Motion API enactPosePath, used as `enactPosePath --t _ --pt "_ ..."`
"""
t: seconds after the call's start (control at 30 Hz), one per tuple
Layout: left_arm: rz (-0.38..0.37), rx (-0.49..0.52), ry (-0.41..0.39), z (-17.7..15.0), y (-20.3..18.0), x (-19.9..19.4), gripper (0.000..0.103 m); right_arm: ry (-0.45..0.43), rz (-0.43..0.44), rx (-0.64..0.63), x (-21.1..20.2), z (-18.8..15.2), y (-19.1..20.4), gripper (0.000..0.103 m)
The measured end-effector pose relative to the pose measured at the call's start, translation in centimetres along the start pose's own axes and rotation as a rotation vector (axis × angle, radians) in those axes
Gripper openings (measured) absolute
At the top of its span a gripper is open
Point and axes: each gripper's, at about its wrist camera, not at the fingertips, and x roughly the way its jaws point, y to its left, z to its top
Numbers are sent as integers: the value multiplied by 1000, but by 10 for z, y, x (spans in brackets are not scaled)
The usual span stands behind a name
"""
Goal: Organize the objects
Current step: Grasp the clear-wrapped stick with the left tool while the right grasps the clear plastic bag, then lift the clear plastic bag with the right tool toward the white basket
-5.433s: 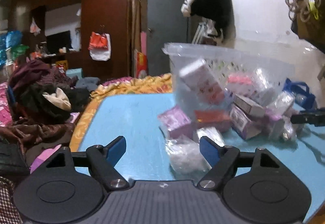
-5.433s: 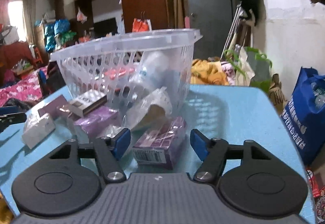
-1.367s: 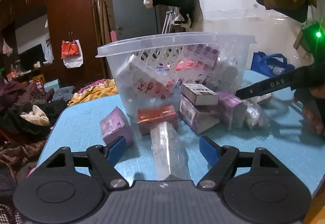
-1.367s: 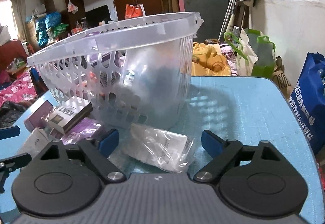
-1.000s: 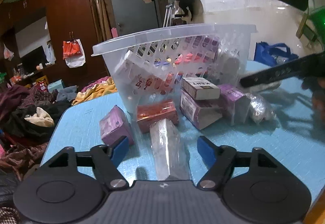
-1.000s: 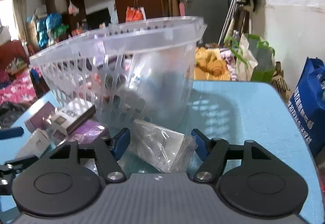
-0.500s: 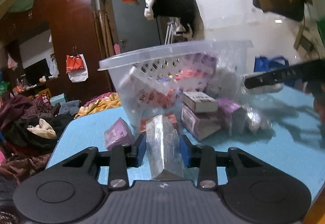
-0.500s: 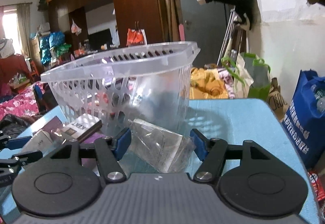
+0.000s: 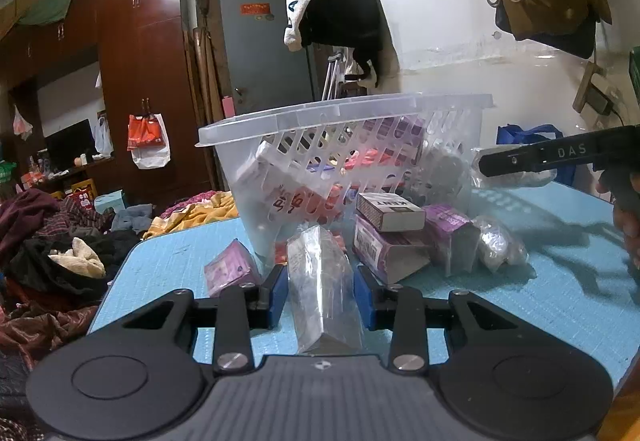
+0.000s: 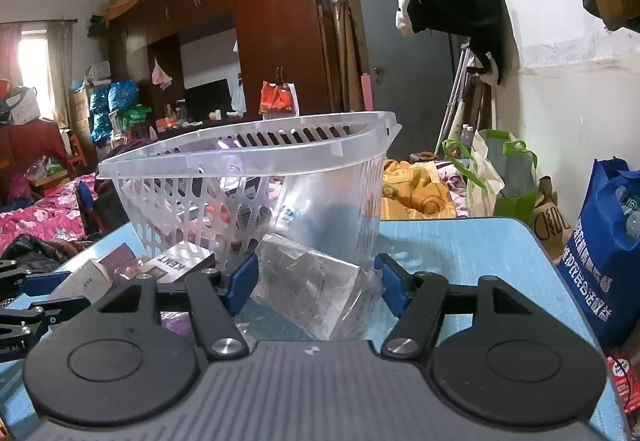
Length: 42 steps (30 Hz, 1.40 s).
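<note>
Now, starting at the left, the left tool (image 9: 320, 291) has its blue pads pressed against both sides of a clear-wrapped packet (image 9: 322, 281), pinching it just above the blue surface (image 9: 560, 305). Ahead stands the clear plastic basket (image 9: 344, 117), already part filled, with loose boxes touching its base, a Kent carton (image 9: 390, 205) among them. Further right, the right tool (image 10: 316, 287) closes on a second plastic-wrapped pack (image 10: 316, 289), which sits slanted between its pads, close against the basket's wall (image 10: 332, 201). To do this well, I would lift each packet straight up until it clears the rim, carry it over the opening, then let go low inside. The wrap looks slippery and soft, so a firm, steady squeeze matters; the slanted pack may swing, so I would move it slowly.
</note>
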Motion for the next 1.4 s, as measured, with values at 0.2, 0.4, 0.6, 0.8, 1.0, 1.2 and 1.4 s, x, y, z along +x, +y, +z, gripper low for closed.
enactPosePath --t 0.2,0.4,0.6,0.8,1.0,1.2,1.4 --pt "-1 -4 -8 -1 1 -1 40 -4 1 -1 -1 0 0 67" --pt "18 -56 -70 -2 7 -11 40 -33 56 11 -10 0 -2 67" --pt "19 -115 -146 3 12 -30 40 -64 89 35 -28 -3 -3 67" --pt "-44 -171 -170 13 22 -40 40 -113 148 54 -47 3 2 67" --pt "-88 -156 -256 78 26 -46 40 -174 174 20 -52 44 20 67" --pt "-73 -173 -202 155 26 6 40 -204 93 -53 1 107 29 67" --pt "-31 -123 -91 167 23 76 75 -120 64 -64 61 116 20 72"
